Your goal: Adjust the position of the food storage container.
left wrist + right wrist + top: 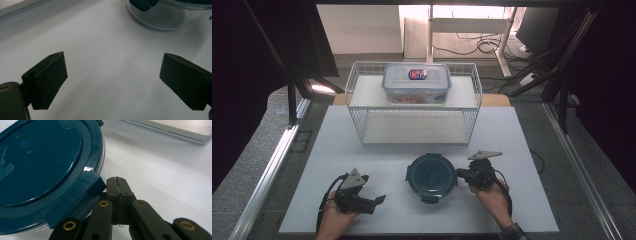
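While high view blurs it, right claw (117,180) pressed shut, empty — seemingly touching lid (37,170) clip; left claw (112,80) wide open, empty.

I see a white surface (522,200) on grey speckled floor (242,175). Black curtains (267,40) hang on both sides. Beyond, a white desk frame (467,25) stands in bright light, with tangled cables (484,45) on the floor.

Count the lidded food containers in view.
2: a round container with a dark teal lid on the table beside the right gripper; a rectangular container on the wire rack.
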